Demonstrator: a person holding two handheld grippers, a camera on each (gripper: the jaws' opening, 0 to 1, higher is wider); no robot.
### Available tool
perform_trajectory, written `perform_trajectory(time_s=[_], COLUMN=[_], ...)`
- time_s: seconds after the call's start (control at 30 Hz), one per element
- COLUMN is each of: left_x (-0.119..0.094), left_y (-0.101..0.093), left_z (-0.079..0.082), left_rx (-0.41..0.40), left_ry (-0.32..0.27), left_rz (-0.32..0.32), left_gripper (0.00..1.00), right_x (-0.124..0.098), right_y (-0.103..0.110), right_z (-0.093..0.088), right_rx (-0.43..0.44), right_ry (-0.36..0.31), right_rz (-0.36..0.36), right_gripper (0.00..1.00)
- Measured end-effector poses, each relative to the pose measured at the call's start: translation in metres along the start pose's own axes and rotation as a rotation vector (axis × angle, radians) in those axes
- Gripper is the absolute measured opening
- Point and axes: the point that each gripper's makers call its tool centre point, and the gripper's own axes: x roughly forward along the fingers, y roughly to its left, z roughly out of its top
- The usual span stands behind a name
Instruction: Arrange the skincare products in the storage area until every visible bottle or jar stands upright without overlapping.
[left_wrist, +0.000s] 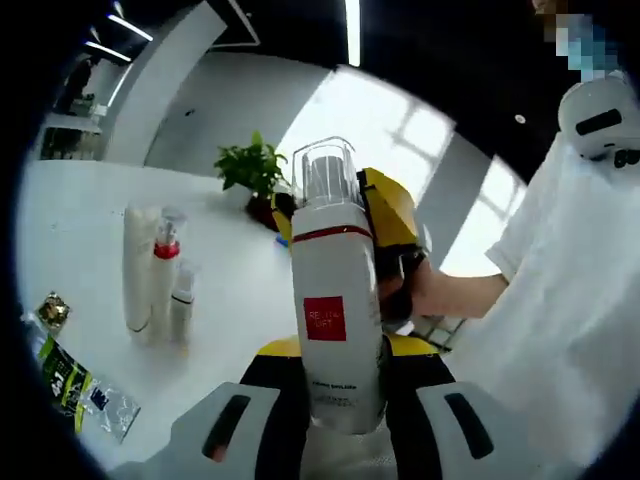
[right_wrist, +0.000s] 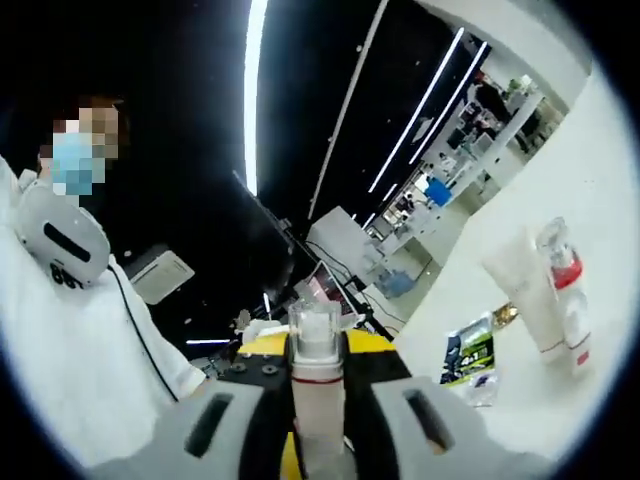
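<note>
Left claw (left_wrist: 335, 425): clamped on bottle (left_wrist: 335, 310) | right claw (right_wrist: 318, 425): gripping same bottle from behind | tube (left_wrist: 137, 265), pump bottle (left_wrist: 165, 280): upright on tabletop (left_wrist: 80, 220), left of left claw | sachets (left_wrist: 75, 380): lower left

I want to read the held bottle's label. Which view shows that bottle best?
The left gripper view: the white bottle faces the camera, red square label and clear cap visible. The right gripper view shows the bottle narrow, between the jaws, no label.
</note>
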Motion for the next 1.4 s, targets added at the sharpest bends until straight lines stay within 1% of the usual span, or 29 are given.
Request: perform_trajectory(time_s=[0.2, 0.27, 0.3, 0.37, 0.4, 0.43, 0.47, 0.5, 0.53, 0.57, 0.6, 0.63, 0.7, 0.73, 0.77, 0.83, 0.93, 0.97, 1.0, 1.03, 1.07, 1.1, 1.13, 1.17, 1.2, 1.23, 1.27, 1.33, 1.4], left_x=[-0.009, -0.01, -0.011, -0.013, -0.013, -0.015, -0.017, -0.019, -0.019, -0.021, -0.022, -0.025, -0.027, -0.027, -0.026, -0.026, -0.026, -0.026, -0.021, -0.019, -0.018, -0.016, -0.013, -0.013, -0.013, -0.013, -0.013, -0.012, -0.013], left_y=[-0.001, 0.0, 0.004, 0.017, 0.029, 0.036, 0.044, 0.052, 0.056, 0.061, 0.066, 0.073, 0.079, 0.08, 0.081, 0.085, 0.085, 0.085, 0.079, 0.075, 0.071, 0.066, 0.059, 0.055, 0.052, 0.051, 0.047, 0.034, 0.026], left_z=[0.005, 0.005, 0.006, 0.006, 0.006, 0.007, 0.008, 0.008, 0.009, 0.012, 0.015, 0.017, 0.019, 0.019, 0.018, 0.015, 0.008, 0.006, 0.001, -0.001, -0.002, -0.002, -0.005, -0.008, -0.005, -0.002, -0.001, 0.006, 0.014], left_rx=[0.001, 0.004, 0.017, 0.039, 0.058, 0.092, 0.12, 0.14, 0.154, 0.2, 0.245, 0.299, 0.347, 0.366, 0.375, 0.397, 0.392, 0.389, 0.382, 0.369, 0.364, 0.364, 0.345, 0.337, 0.355, 0.351, 0.329, 0.271, 0.254], left_ry=[-0.019, -0.02, -0.019, -0.006, 0.002, 0.008, 0.016, 0.032, 0.037, 0.044, 0.049, 0.064, 0.078, 0.085, 0.093, 0.111, 0.145, 0.15, 0.163, 0.167, 0.171, 0.173, 0.186, 0.209, 0.206, 0.195, 0.189, 0.153, 0.134], left_rz=[0.018, 0.027, 0.052, 0.141, 0.221, 0.278, 0.331, 0.401, 0.434, 0.486, 0.536, 0.603, 0.677, 0.697, 0.71, 0.737, 0.715, 0.699, 0.633, 0.597, 0.562, 0.517, 0.457, 0.422, 0.396, 0.378, 0.346, 0.266, 0.209], left_gripper=[0.23, 0.22, 0.22, 0.22, 0.22, 0.22, 0.22, 0.22, 0.22, 0.22, 0.22, 0.22, 0.22, 0.22, 0.22, 0.22, 0.22, 0.22, 0.23, 0.23, 0.26, 0.28, 0.3, 0.3, 0.29, 0.29, 0.29, 0.29, 0.29], right_x=[-0.004, -0.004, -0.004, -0.002, -0.001, -0.002, -0.003, -0.003, -0.004, -0.004, -0.004, -0.004, -0.007, -0.008, -0.009, -0.009, -0.01, -0.009, -0.008, -0.008, -0.008, -0.006, -0.004, -0.003, -0.004, -0.003, -0.002, -0.001, -0.003], right_y=[0.007, 0.006, 0.004, -0.005, -0.019, -0.028, -0.041, -0.047, -0.055, -0.059, -0.06, -0.065, -0.076, -0.08, -0.08, -0.078, -0.075, -0.072, -0.067, -0.065, -0.059, -0.052, -0.042, -0.037, -0.033, -0.03, -0.022, -0.013, -0.007], right_z=[-0.004, -0.005, -0.005, -0.005, -0.005, -0.007, -0.009, -0.011, -0.014, -0.016, -0.016, -0.013, -0.015, -0.015, -0.014, -0.017, -0.021, -0.022, -0.023, -0.022, -0.023, -0.022, -0.021, -0.021, -0.022, -0.023, -0.022, -0.023, -0.026], right_rx=[-0.038, -0.048, -0.052, -0.059, -0.034, -0.029, -0.027, -0.042, -0.045, -0.037, -0.04, -0.008, 0.091, 0.114, 0.123, 0.104, 0.047, 0.029, 0.002, -0.032, -0.079, -0.105, -0.14, -0.173, -0.202, -0.22, -0.229, -0.22, -0.243], right_ry=[0.067, 0.078, 0.078, 0.07, 0.055, 0.055, 0.051, 0.051, 0.046, 0.044, 0.04, 0.002, -0.05, -0.075, -0.107, -0.103, -0.064, -0.051, -0.028, -0.012, 0.026, 0.049, 0.08, 0.105, 0.147, 0.167, 0.182, 0.214, 0.263], right_rz=[0.044, 0.037, 0.026, -0.021, -0.101, -0.151, -0.222, -0.255, -0.31, -0.341, -0.342, -0.39, -0.472, -0.5, -0.511, -0.515, -0.511, -0.485, -0.449, -0.432, -0.395, -0.35, -0.292, -0.26, -0.233, -0.211, -0.159, -0.097, -0.05], right_gripper=[0.18, 0.18, 0.18, 0.19, 0.2, 0.21, 0.24, 0.3, 0.33, 0.36, 0.35, 0.33, 0.27, 0.24, 0.23, 0.22, 0.21, 0.2, 0.2, 0.2, 0.18, 0.18, 0.18, 0.18, 0.18, 0.18, 0.18, 0.18, 0.18])
